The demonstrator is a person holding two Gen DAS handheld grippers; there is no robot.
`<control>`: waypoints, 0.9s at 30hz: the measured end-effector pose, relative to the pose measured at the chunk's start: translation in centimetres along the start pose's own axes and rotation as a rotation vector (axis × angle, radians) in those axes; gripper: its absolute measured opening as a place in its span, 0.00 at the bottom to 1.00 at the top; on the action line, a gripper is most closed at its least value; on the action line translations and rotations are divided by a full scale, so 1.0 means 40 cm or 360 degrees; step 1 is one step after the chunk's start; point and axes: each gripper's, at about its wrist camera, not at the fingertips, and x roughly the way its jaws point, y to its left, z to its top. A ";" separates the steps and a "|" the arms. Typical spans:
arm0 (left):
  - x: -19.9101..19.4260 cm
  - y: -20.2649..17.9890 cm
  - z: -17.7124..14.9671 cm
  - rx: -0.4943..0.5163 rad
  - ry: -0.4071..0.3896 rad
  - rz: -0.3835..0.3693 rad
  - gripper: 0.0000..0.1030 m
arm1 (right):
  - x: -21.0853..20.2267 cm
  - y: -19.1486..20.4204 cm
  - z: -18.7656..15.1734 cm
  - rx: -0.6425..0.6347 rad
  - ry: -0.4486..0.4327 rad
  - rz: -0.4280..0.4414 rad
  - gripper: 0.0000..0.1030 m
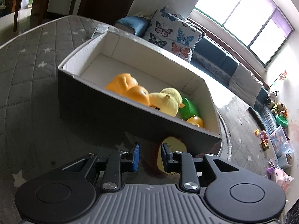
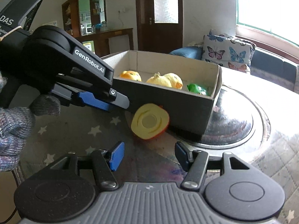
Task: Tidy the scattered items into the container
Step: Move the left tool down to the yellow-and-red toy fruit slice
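A black box with white inside [image 1: 104, 112] [image 2: 168, 100] stands on the star-patterned cloth. It holds orange toys [image 1: 129, 89] [image 2: 130, 75], a yellow plush duck [image 1: 166, 100] [image 2: 165, 80] and a green toy [image 1: 188, 108] [image 2: 198, 89]. A yellow and orange toy half [image 2: 150, 124] [image 1: 173, 145] lies on the cloth against the box's near wall. My left gripper [image 1: 150, 156] [image 2: 104, 104] is open, its tips just left of that toy. My right gripper [image 2: 148, 155] is open and empty, a little in front of the toy.
A shiny round dome [image 2: 233, 123] sits under the box's right end. A butterfly cushion [image 1: 172, 35] [image 2: 226, 54] and dark sofa [image 1: 214, 56] lie behind. Toys are scattered on the floor at far right [image 1: 276, 134].
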 end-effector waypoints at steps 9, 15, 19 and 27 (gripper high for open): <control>0.035 -0.002 0.008 -0.0046 0.0050 -0.0051 0.28 | 0.038 -0.006 0.003 0.0046 0.0005 -0.0010 0.60; 0.051 -0.006 0.012 -0.0064 0.0072 -0.0094 0.29 | 0.061 -0.013 0.010 0.0086 0.0004 0.0001 0.60; 0.064 -0.009 0.016 -0.0063 0.0090 -0.0119 0.30 | 0.075 -0.013 0.017 0.0089 0.0004 0.0007 0.60; 0.087 -0.009 0.021 -0.0065 0.0131 -0.0139 0.30 | 0.094 -0.006 0.018 0.0044 0.0008 -0.0005 0.58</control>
